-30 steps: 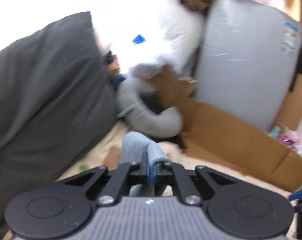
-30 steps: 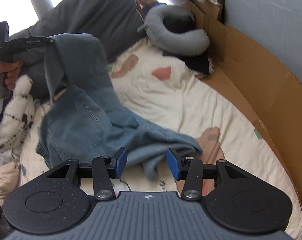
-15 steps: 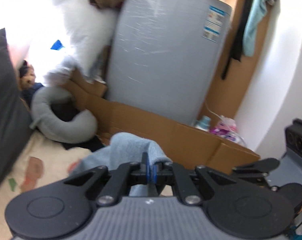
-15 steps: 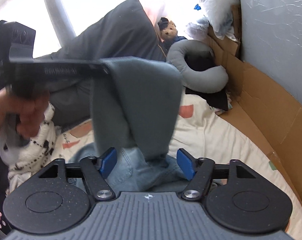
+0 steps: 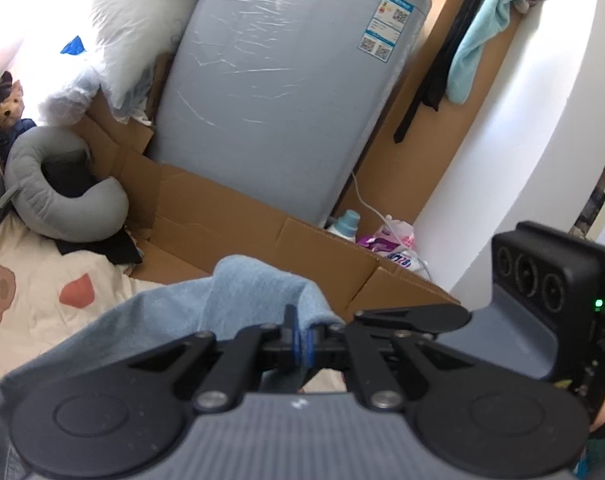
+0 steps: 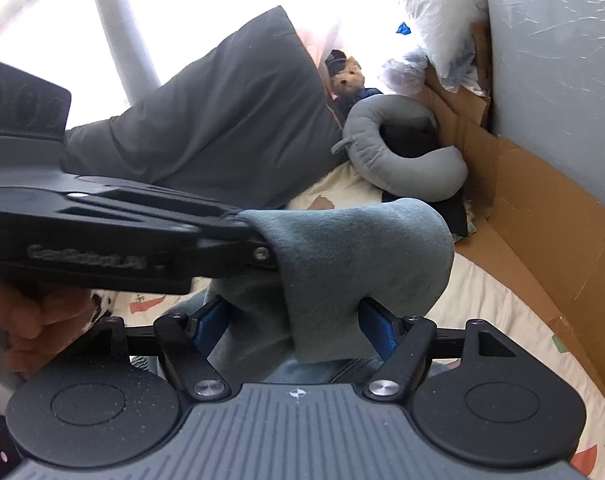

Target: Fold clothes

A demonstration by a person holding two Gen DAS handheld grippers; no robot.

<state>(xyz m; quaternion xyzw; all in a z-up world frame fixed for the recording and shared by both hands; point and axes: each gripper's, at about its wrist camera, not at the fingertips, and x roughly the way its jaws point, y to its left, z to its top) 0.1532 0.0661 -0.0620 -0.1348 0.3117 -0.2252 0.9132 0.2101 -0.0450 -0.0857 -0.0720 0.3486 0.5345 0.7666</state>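
A pair of light blue jeans is lifted off the patterned bedsheet. My left gripper is shut on a fold of the denim, which bulges over its fingertips. In the right wrist view that left gripper reaches in from the left, held by a hand, and the jeans hang from it in a thick fold. The fold drops between the blue pads of my right gripper. Its jaws stand wide and are closing, with the cloth between them but not squeezed.
A grey neck pillow and a teddy bear lie at the bed's head beside a dark grey pillow. Cardboard lines the bed's right side, against a film-wrapped grey appliance. A detergent bottle stands behind it.
My left gripper swung right with the jeans, lifting them off the bed until the fold hangs between the right jaws. The right gripper rose slightly and its jaws widened.
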